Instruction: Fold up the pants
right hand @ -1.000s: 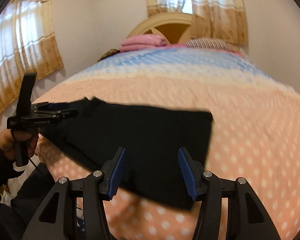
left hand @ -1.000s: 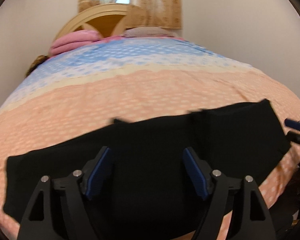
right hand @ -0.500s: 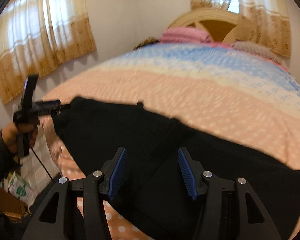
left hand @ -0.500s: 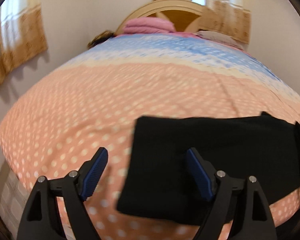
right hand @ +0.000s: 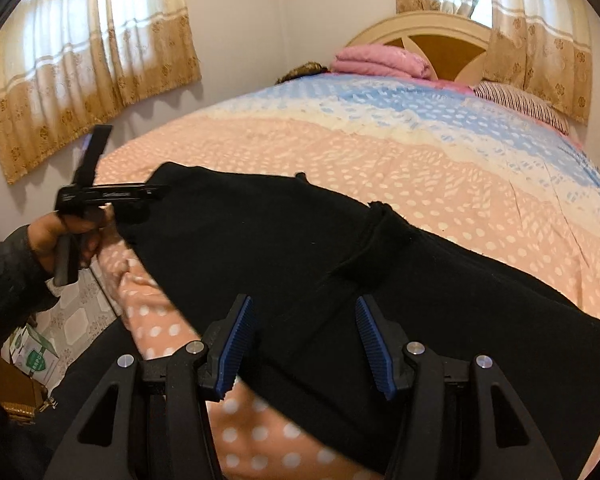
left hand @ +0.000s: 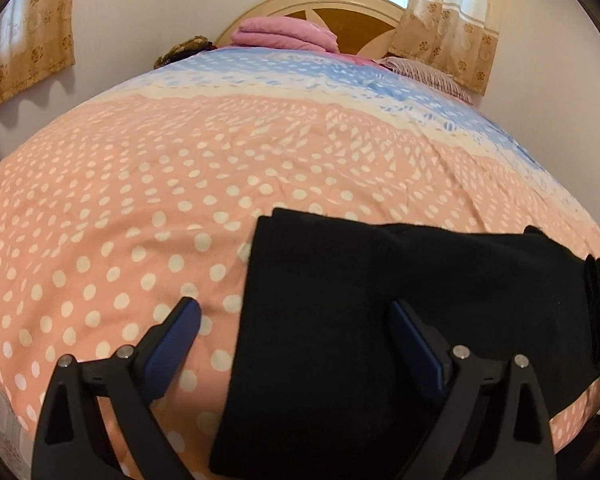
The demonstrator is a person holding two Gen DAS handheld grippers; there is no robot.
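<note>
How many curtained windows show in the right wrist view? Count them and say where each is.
2. One beige lace curtained window is on the left wall; the other curtained window is behind the cream wooden headboard. More may lie outside the view.

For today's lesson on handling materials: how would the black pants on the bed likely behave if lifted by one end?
The black pants lie flat with soft creases, so they would probably sag and drape, not stay stiff. They look thin, likely light. On the bedspread, a push would probably bunch them.
</note>
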